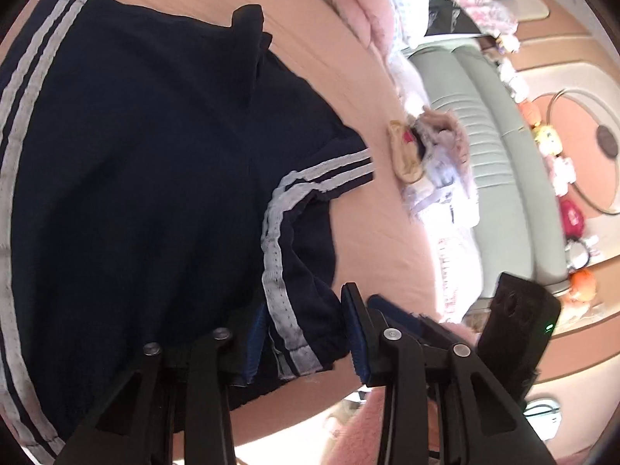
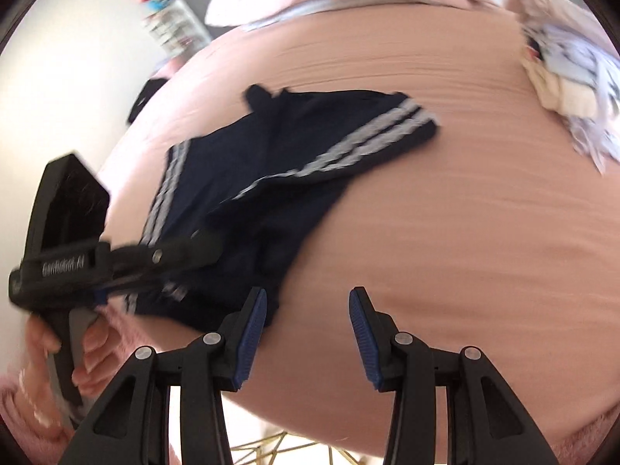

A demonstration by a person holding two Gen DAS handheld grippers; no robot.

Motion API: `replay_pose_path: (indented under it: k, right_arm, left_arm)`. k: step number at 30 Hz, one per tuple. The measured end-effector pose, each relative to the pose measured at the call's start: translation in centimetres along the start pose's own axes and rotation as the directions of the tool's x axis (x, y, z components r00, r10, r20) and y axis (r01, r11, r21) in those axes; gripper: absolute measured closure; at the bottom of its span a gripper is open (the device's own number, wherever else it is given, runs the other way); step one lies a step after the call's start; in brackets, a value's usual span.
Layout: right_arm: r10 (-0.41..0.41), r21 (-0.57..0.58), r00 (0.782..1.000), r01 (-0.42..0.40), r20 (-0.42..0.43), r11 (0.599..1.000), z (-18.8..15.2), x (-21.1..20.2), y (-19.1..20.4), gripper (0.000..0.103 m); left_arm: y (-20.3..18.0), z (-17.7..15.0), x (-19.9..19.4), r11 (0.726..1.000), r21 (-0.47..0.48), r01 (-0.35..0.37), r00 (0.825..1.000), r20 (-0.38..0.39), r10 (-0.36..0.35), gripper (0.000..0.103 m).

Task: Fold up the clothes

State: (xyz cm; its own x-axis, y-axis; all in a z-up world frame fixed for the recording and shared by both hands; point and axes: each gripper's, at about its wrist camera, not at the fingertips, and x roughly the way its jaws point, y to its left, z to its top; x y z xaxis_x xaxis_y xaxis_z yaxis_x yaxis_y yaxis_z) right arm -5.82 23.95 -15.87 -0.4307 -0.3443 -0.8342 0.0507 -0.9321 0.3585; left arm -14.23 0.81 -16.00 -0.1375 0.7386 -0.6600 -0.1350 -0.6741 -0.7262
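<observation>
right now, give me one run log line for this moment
step: folding | item: navy shorts on pink bed | left claw: around waistband edge, grip unclear | right claw: open, empty

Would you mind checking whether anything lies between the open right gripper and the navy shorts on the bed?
Nothing visible does. The right gripper hangs open over bare pink sheet, right at the edge of the navy shorts. The left gripper sits farther left over the shorts, not between them.

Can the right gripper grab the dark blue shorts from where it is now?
Probably yes: the right gripper is open, nothing sits between its fingers and the shorts, whose near edge lies just beside its left fingertip on the pink bed.
</observation>
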Motion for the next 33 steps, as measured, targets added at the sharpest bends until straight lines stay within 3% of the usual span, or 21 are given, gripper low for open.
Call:
replay_pose_path:
  k: [5, 9, 13, 16, 19, 24, 27, 33]
  right_arm:
    - [-0.073, 0.011, 0.997, 0.073, 0.037, 0.997, 0.5, 1.9, 1.1, 0.059]
    - [-0.025, 0.018, 1.0, 0.024, 0.019, 1.0, 0.9, 2.8, 1.5, 0.059]
    - [0.025, -0.015, 0.998, -0.024, 0.053, 1.0, 1.5, 3.1, 2.4, 0.059]
    - [-0.004, -0.05, 1.0, 0.006, 0.029, 0.999, 2.6, 3.1, 3.8, 0.059]
    - [0.016, -0.137, 0.999, -0.01, 0.042, 0.991, 3.8, 3.6, 6.8, 0.059]
    - [-0.026, -0.202, 0.999, 0.016, -0.046, 0.979, 4.3, 7.8, 9.7, 0.059]
    - [-0.031, -0.22, 0.996, 0.012, -0.082, 0.975, 3.3, 9.1, 9.9, 0.059]
    - [-0.03, -0.161, 1.0, 0.029, -0.005, 0.987, 2.4, 7.6, 8.7, 0.059]
  left_arm:
    - [-0.9, -1.1, -0.9, 0.996, 0.082, -0.037, 0.999, 0.006, 0.037, 0.093]
    - [-0.5, -1.4, -2.8, 0.988, 0.105, -0.111, 0.992, 0.067, 0.104, 0.095]
    - [0.7, -0.4, -5.4, 0.992, 0.057, -0.109, 0.988, 0.116, 0.102, 0.095]
    - [0.6, -0.6, -8.0, 0.991, 0.062, -0.119, 0.98, 0.167, 0.108, 0.095]
    - [1.2, -1.3, -10.0, 0.988, 0.056, -0.144, 0.972, 0.196, 0.13, 0.095]
    - [5.0, -2.3, -9.3, 0.98, -0.055, -0.189, 0.963, 0.183, 0.196, 0.095]
    - [6.1, -3.4, -10.0, 0.976, -0.06, -0.21, 0.958, 0.187, 0.218, 0.095]
    - [5.5, -3.8, -10.0, 0.971, -0.055, -0.234, 0.948, 0.21, 0.24, 0.095]
